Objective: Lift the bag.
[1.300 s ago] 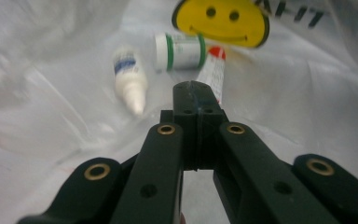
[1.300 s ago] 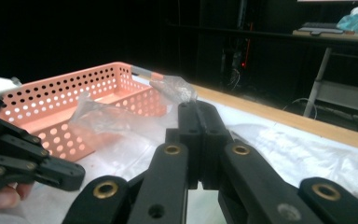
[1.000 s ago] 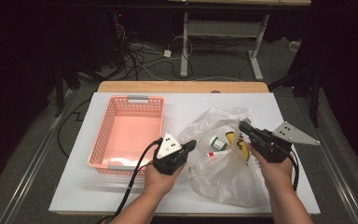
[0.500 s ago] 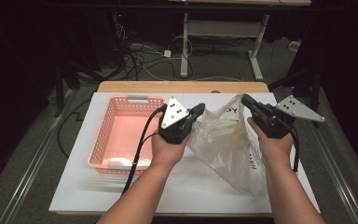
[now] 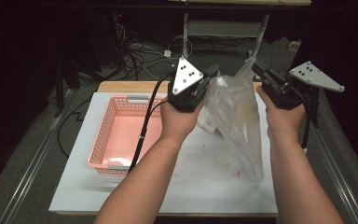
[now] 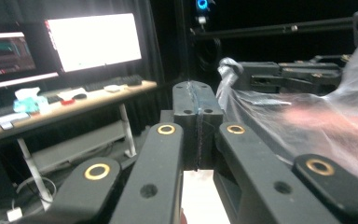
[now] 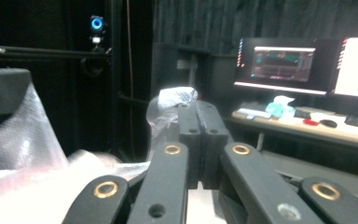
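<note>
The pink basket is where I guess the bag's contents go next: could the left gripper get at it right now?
Probably not: the left gripper is shut on the plastic bag, raised beside the pink basket.

We can read no text anywhere: whatever the monitors display is blurred, and the plastic bag shows no legible print.

Dark room, black curtains across back. Grey carpet floor around white table top, wooden edge at its far side. Cable tangle on floor, upper centre of high view. White-legged desk along top edge. Lit monitors upper left in left gripper view, above wooden desk with keyboard. Small blue light upper left in right gripper view.
</note>
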